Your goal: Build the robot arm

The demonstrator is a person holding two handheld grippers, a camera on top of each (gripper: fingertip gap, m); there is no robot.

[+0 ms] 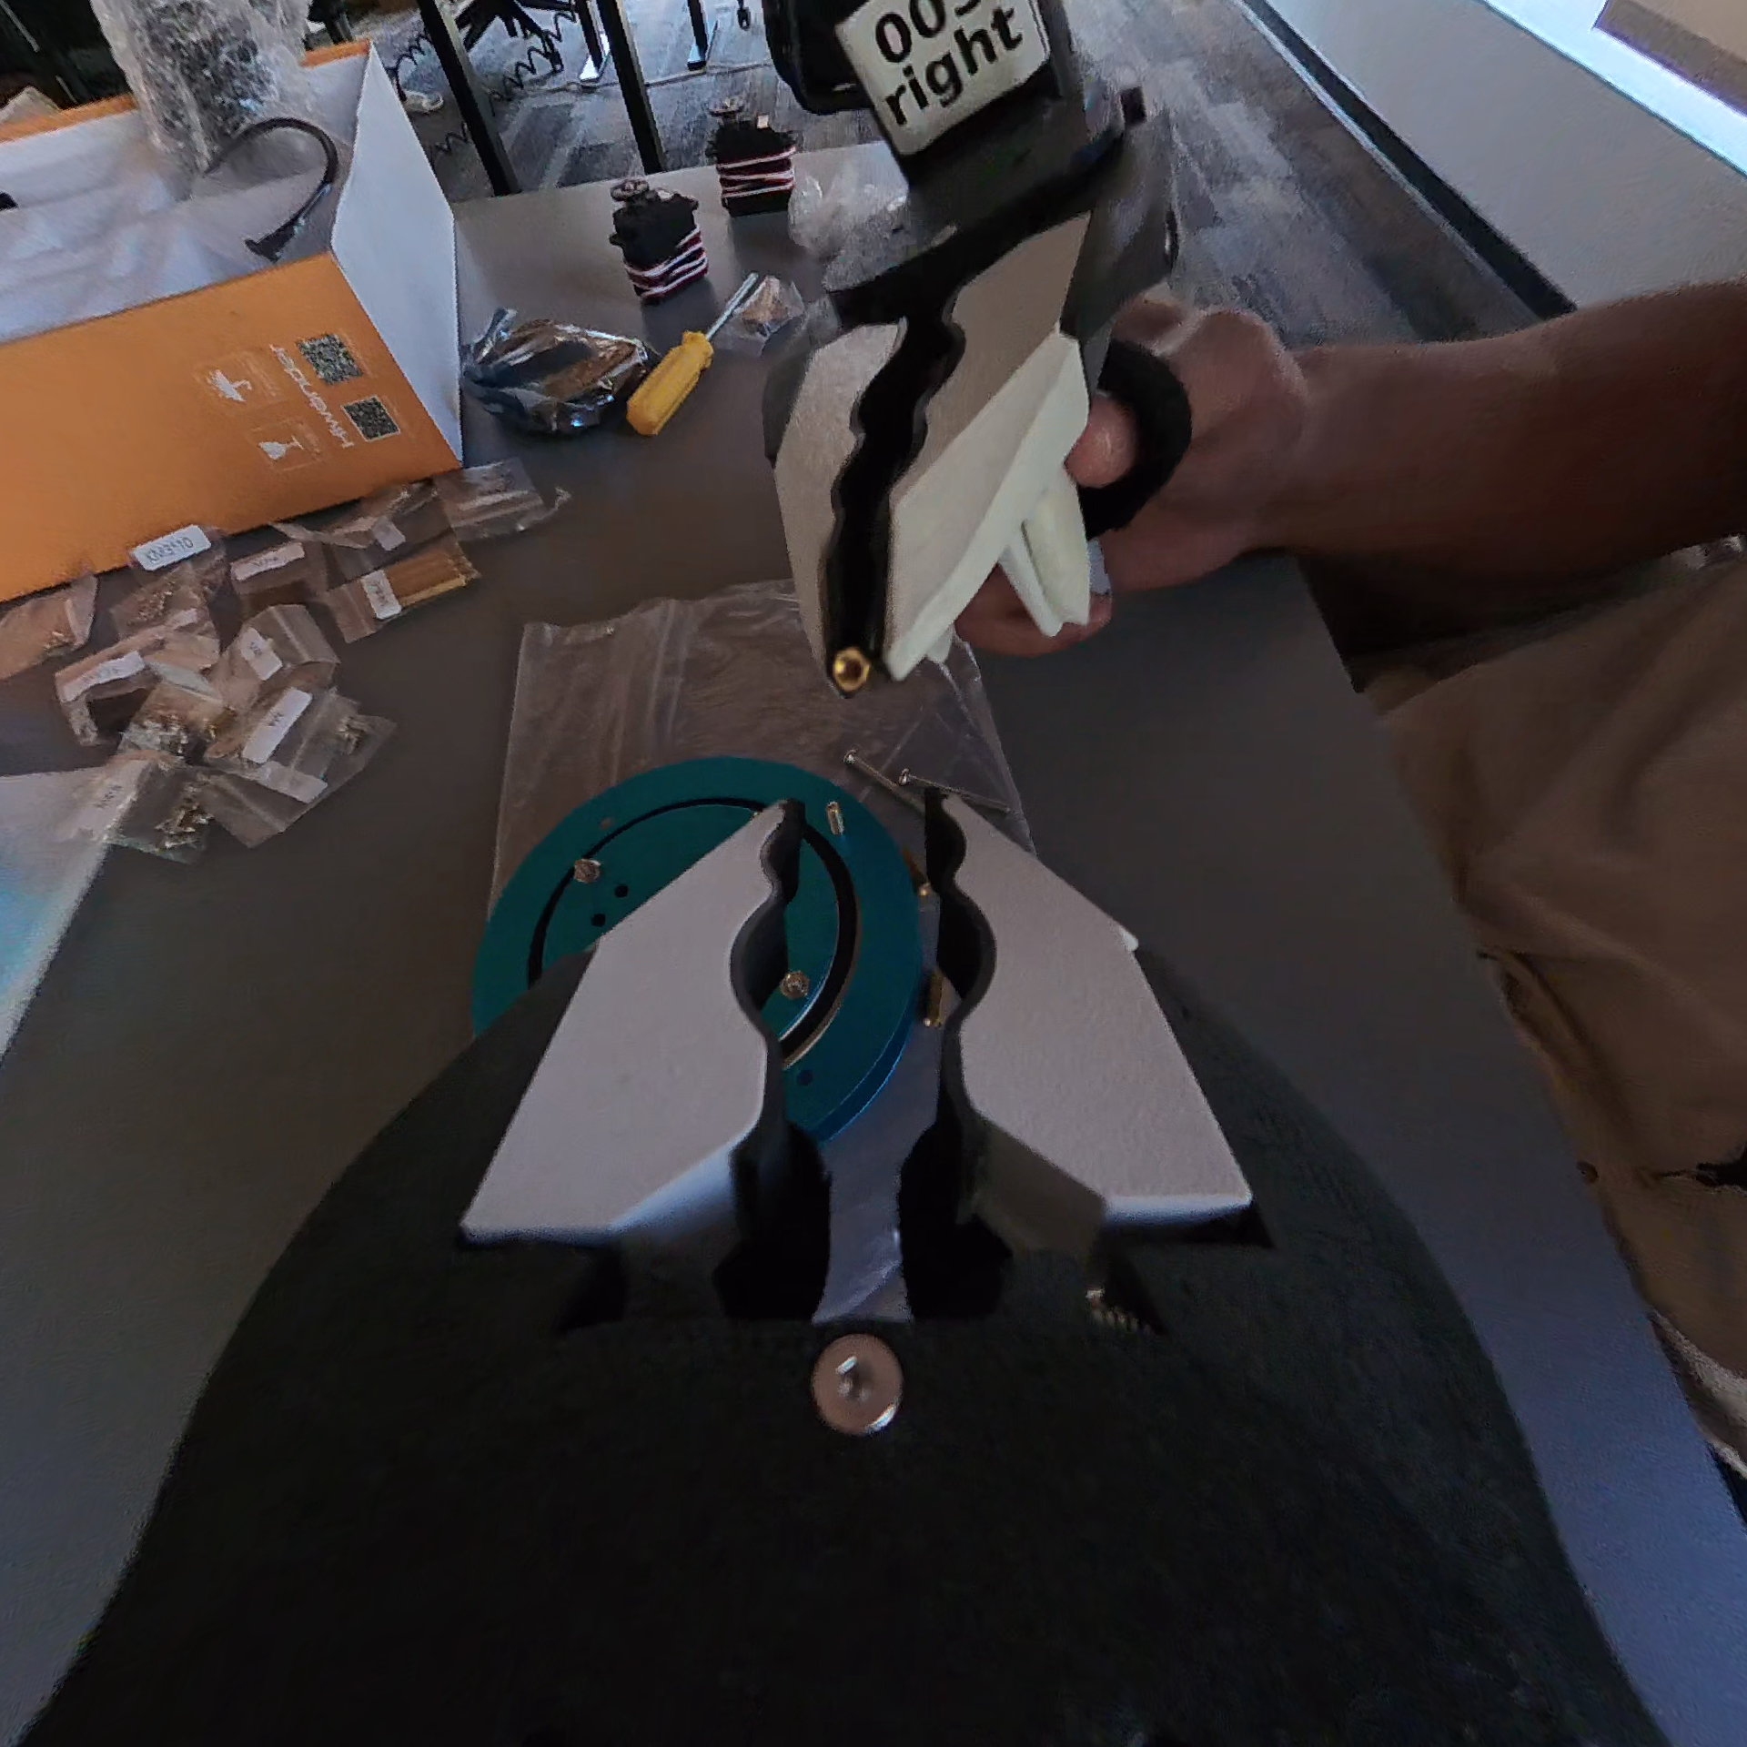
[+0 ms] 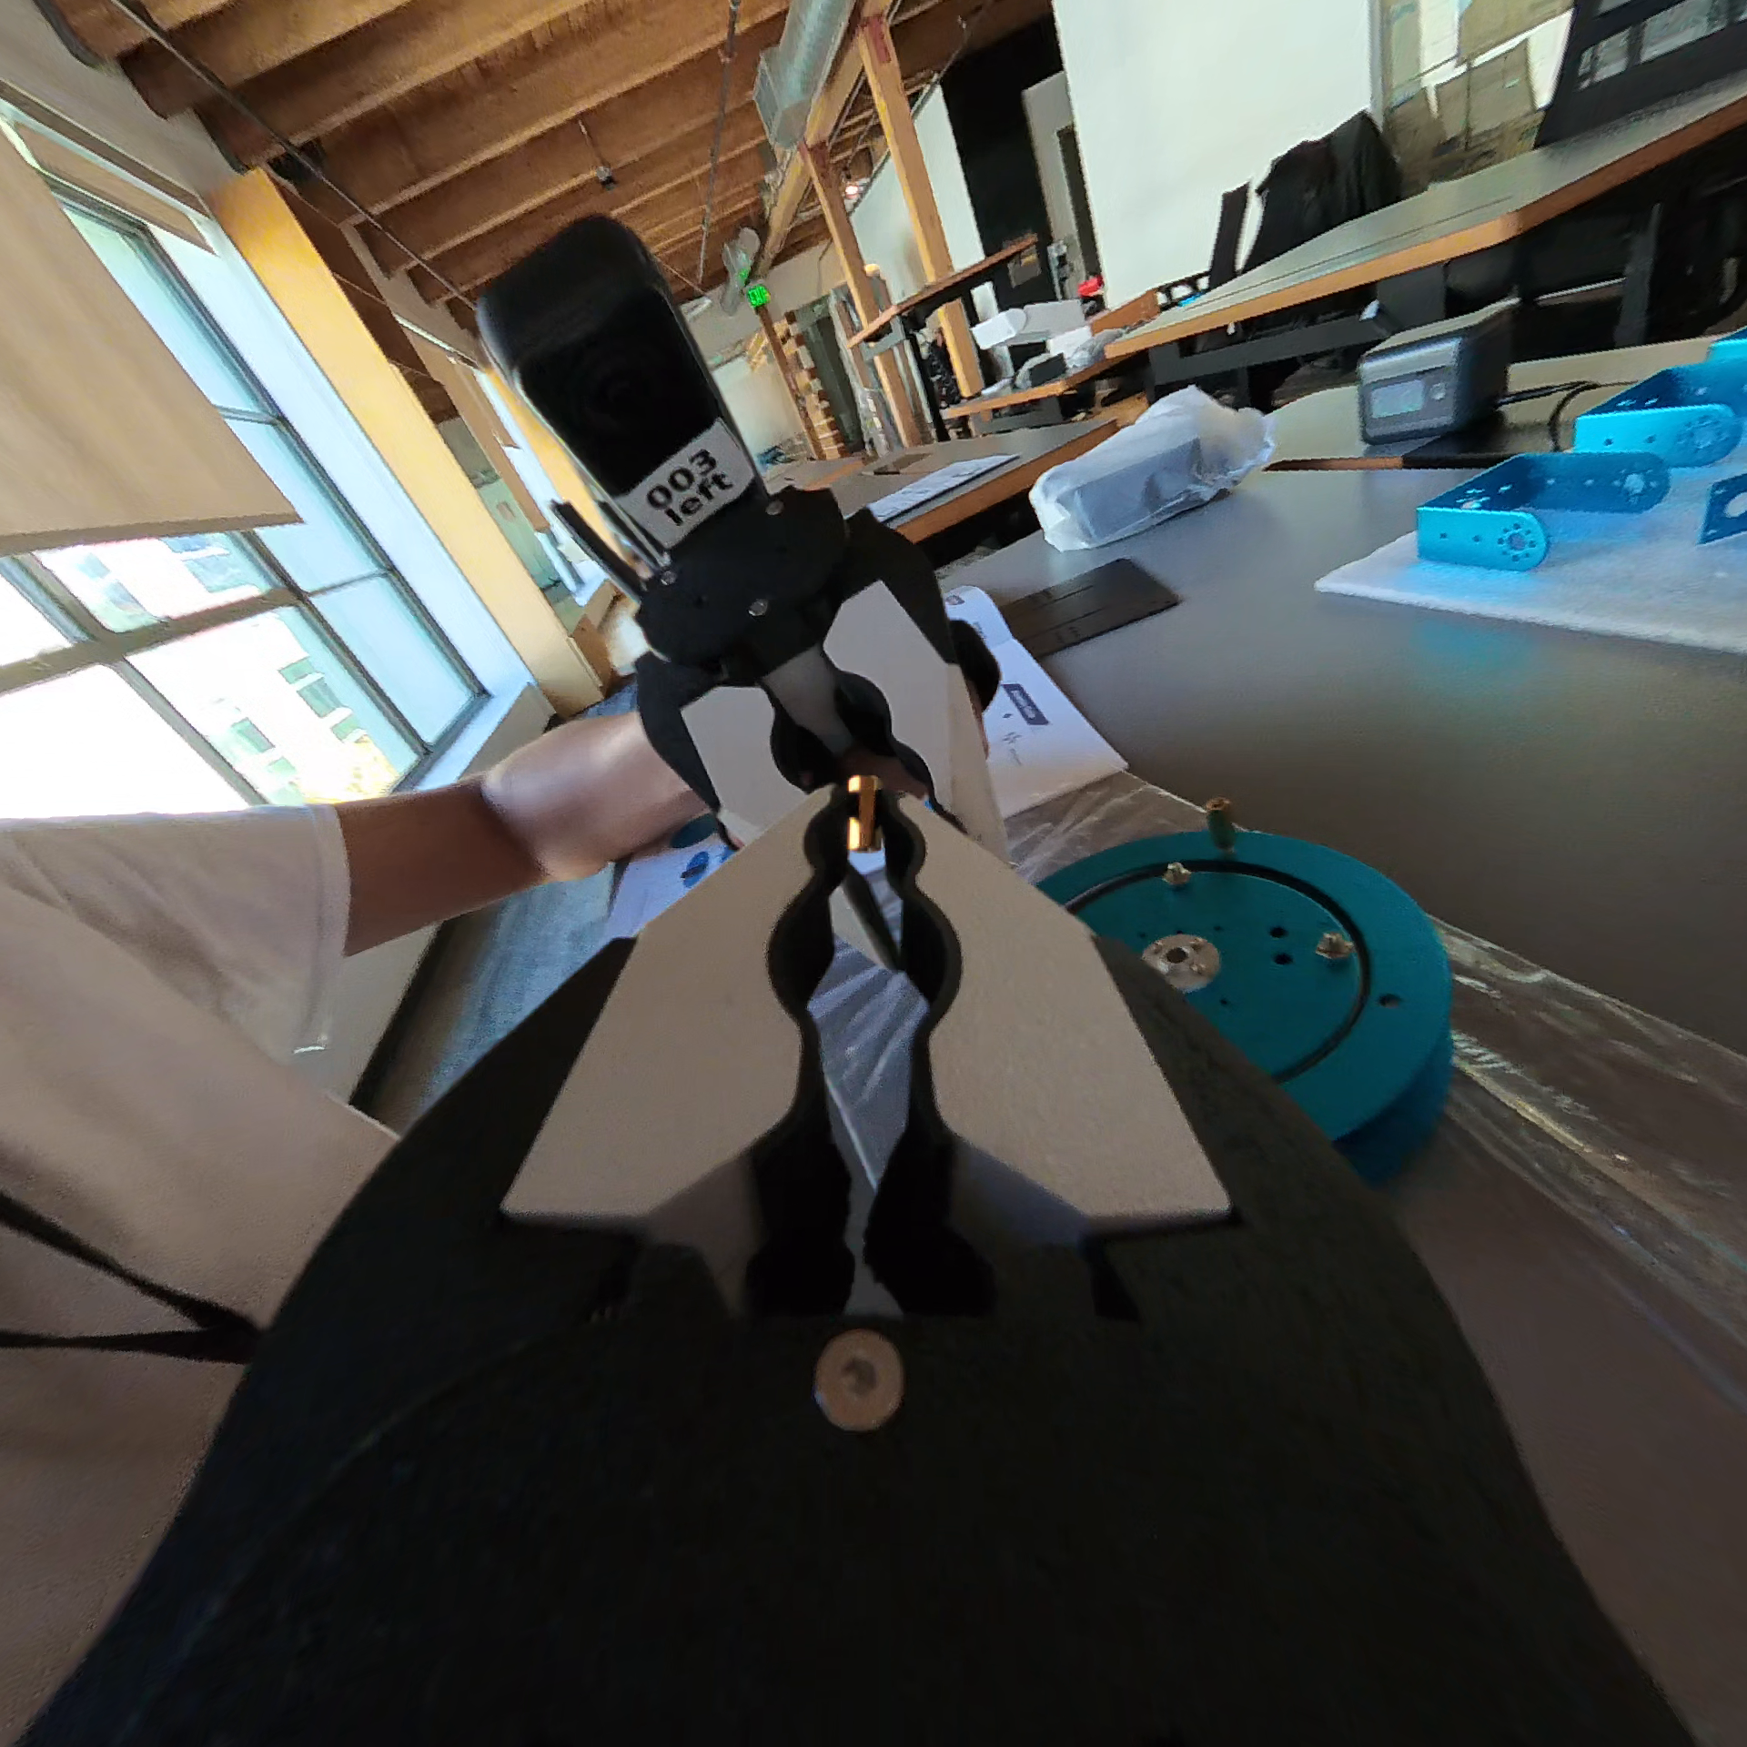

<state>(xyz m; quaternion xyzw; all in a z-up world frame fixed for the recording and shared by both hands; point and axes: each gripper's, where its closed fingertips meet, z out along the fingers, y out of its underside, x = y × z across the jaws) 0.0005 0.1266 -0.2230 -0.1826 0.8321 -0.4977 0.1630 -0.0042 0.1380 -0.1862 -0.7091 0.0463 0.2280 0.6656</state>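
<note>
My right gripper pinches a brass standoff upright; teal disc lies lower right of it. Left gripper spread, empty (nearer the disc).

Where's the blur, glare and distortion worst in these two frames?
Left wrist view: right gripper and hand motion-blurred, disc fairly sharp, table edges bowed by fisheye. Right wrist view: windows blown out, left gripper soft, standoff in the jaws readable, plastic sheet glaring.
</note>
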